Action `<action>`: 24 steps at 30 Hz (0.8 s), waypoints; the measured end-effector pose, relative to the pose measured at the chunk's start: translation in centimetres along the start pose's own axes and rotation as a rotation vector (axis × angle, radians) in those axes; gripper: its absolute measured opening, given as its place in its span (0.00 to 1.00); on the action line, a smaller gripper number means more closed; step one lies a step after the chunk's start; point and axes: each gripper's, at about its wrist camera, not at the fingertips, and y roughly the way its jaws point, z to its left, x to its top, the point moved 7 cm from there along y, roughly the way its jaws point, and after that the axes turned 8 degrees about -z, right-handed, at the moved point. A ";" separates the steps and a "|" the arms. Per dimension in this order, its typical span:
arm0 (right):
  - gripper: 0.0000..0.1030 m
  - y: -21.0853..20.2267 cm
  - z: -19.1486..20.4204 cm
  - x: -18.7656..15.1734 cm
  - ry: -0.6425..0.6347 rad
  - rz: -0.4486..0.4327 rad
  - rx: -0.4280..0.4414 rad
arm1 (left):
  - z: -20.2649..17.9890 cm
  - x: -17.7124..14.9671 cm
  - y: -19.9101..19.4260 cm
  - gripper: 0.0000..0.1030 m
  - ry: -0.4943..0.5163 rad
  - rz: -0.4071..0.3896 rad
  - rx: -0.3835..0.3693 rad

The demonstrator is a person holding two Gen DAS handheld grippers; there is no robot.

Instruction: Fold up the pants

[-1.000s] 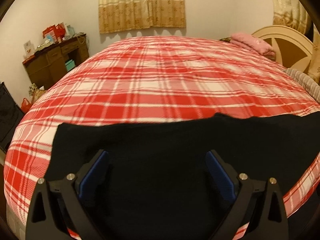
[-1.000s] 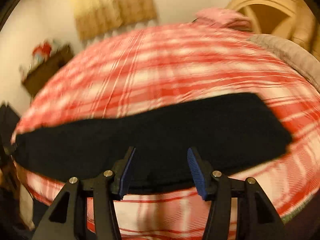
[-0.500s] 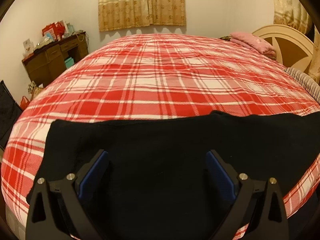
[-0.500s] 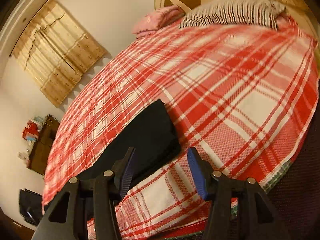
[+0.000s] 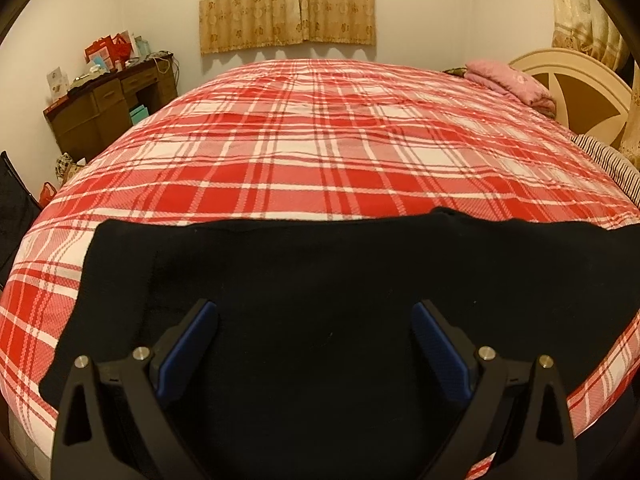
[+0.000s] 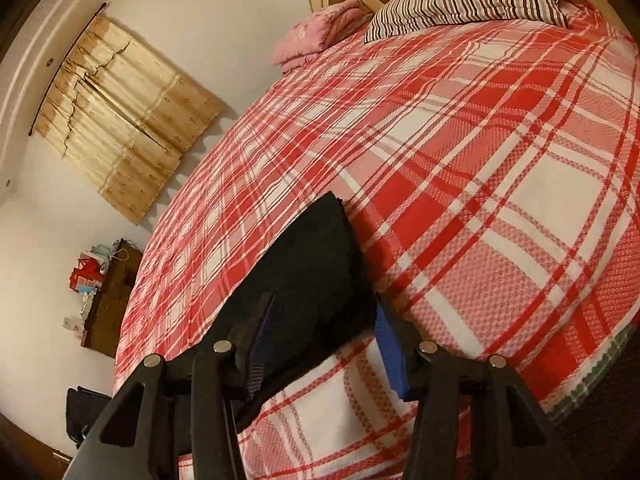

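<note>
Pants [image 5: 320,300] flat on bed [image 5: 340,140]; left hand-held gripper [image 5: 314,320] level, spread wide above.

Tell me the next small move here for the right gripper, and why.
Probably ease the right gripper forward and shut it on the end of the black pants. Its jaws are open astride that end, which lies flat on the plaid bedspread. The left gripper is open too, over the wider part, holding nothing.
</note>
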 end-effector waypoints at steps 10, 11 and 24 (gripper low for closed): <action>0.14 0.2 -0.9 0.6 0.043 -0.041 -0.004 | 0.3 0.0 -0.2 0.97 -0.021 0.003 -0.011; 0.14 0.1 -0.7 0.5 0.045 -0.043 0.002 | 0.3 0.0 -0.2 0.97 -0.018 0.004 -0.010; 0.11 -0.6 8.1 -0.7 -0.131 -0.031 0.177 | 0.4 0.0 -0.6 0.97 -0.025 0.007 -0.012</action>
